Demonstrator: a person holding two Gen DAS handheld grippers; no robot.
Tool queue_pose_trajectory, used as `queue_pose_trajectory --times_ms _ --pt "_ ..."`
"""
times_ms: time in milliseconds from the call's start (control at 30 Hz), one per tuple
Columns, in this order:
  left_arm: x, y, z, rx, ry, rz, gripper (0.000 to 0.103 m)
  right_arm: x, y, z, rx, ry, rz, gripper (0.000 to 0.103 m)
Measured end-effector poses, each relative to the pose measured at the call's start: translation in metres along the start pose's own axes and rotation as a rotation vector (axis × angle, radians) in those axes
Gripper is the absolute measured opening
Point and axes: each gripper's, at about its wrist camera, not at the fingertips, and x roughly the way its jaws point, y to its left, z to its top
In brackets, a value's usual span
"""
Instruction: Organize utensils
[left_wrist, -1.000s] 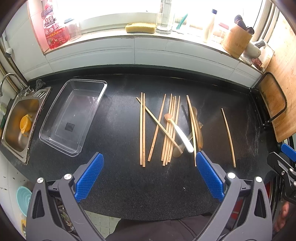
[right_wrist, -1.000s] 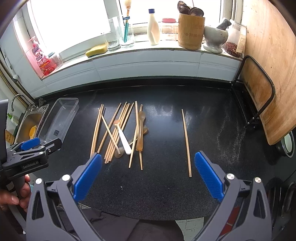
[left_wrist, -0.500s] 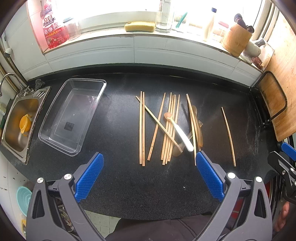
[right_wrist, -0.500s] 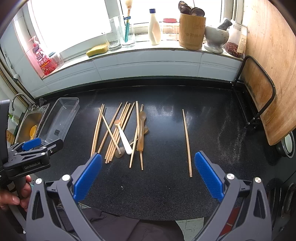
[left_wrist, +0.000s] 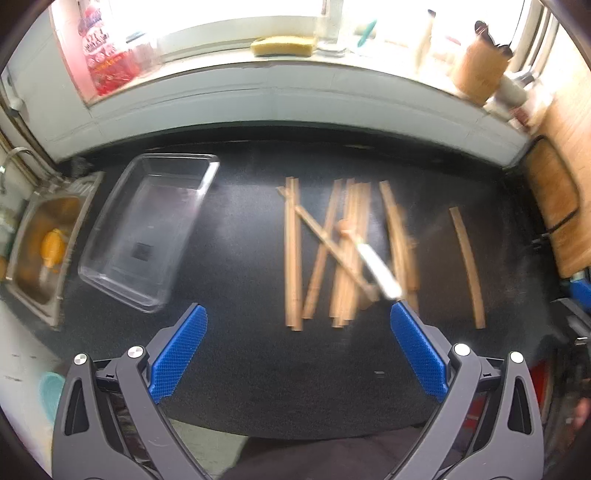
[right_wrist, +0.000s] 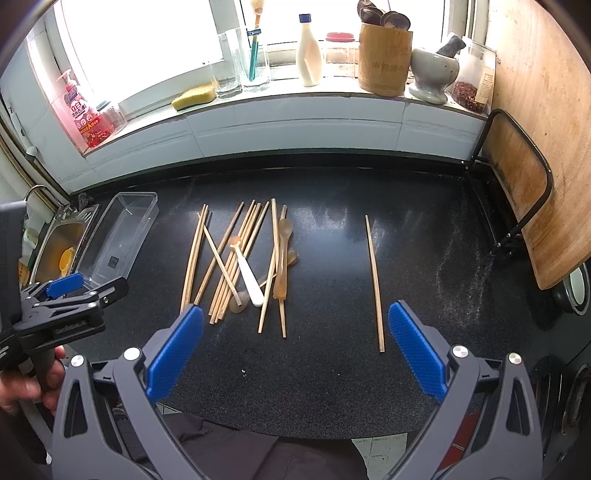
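Both grippers (left_wrist: 298, 314) (right_wrist: 295, 314) agape, empty; amber spoon (right_wrist: 282, 258) sharp only from right wrist.

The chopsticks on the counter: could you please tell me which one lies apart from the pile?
The lone chopstick on the right lies by itself on the black counter, touching nothing; all the others overlap in the pile with the spoons.
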Motion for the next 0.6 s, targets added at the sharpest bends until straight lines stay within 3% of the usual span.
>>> queue_pose_trajectory --times_ms 167,300,400,600 --pt "0.030 0.007 -0.001 0.058 0.028 0.068 0.097 0.005 -0.008 0.002 0.003 -0.008 -0.021 0.097" --pt "0.070 0.016 -0.003 0.082 0.060 0.081 0.097 0.013 -0.010 -0.002 -0.084 -0.094 -0.097 0.097" --pt "0.105 0.024 0.000 0.041 0.089 0.026 0.097 0.044 -0.018 -0.007 -0.124 -0.009 -0.120 0.097" --pt "0.160 0.033 0.008 -0.003 0.102 0.040 0.097 0.082 -0.037 -0.015 -0.096 0.055 -0.140 0.097"
